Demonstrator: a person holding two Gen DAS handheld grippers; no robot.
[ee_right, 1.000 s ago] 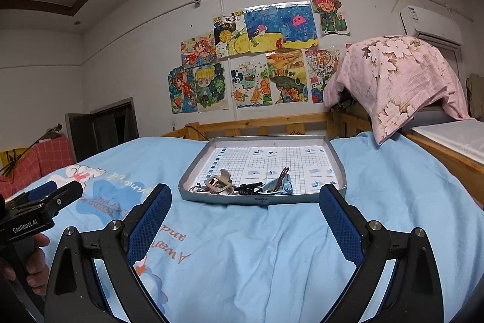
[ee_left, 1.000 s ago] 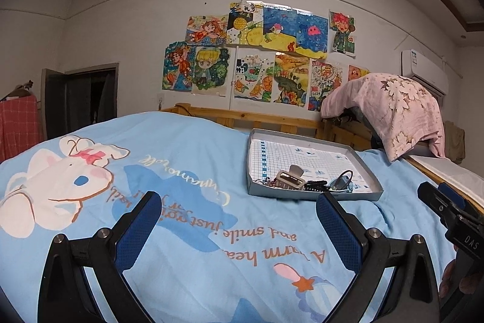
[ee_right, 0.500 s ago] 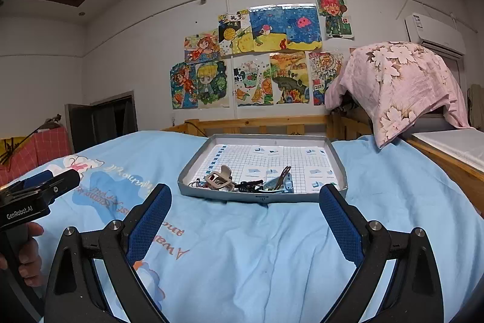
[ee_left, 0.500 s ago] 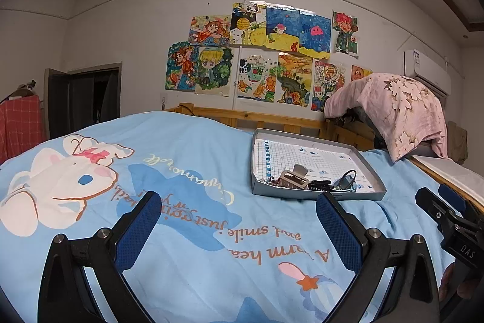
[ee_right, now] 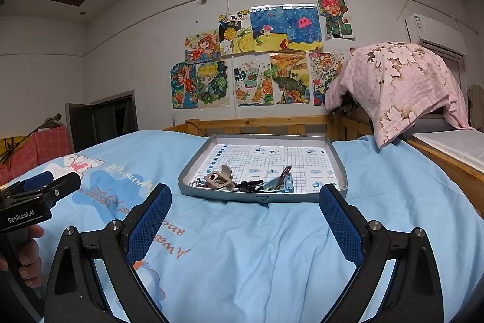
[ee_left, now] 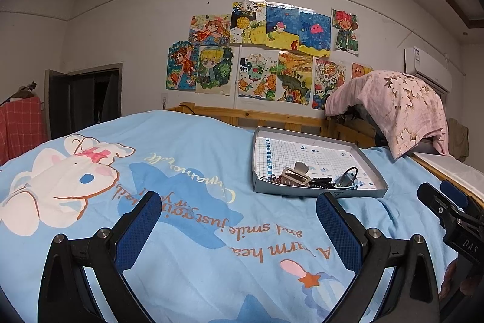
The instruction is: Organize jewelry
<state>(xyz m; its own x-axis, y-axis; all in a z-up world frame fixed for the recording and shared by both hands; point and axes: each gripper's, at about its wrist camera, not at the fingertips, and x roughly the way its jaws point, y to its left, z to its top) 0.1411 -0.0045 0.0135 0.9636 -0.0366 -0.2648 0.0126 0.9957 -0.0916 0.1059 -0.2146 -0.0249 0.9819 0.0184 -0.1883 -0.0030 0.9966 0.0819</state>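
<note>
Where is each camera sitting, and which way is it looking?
Left wrist: sits on the left gripper, looking along its open blue fingers across the blue bedspread toward the grey tray, which lies ahead to the right; the right gripper shows at the right edge.
Right wrist: sits on the right gripper, facing the tray almost straight on; the left gripper and a hand show at the left.
Both share the tray, the beige hair clip, the bedspread and the wall drawings.
</note>
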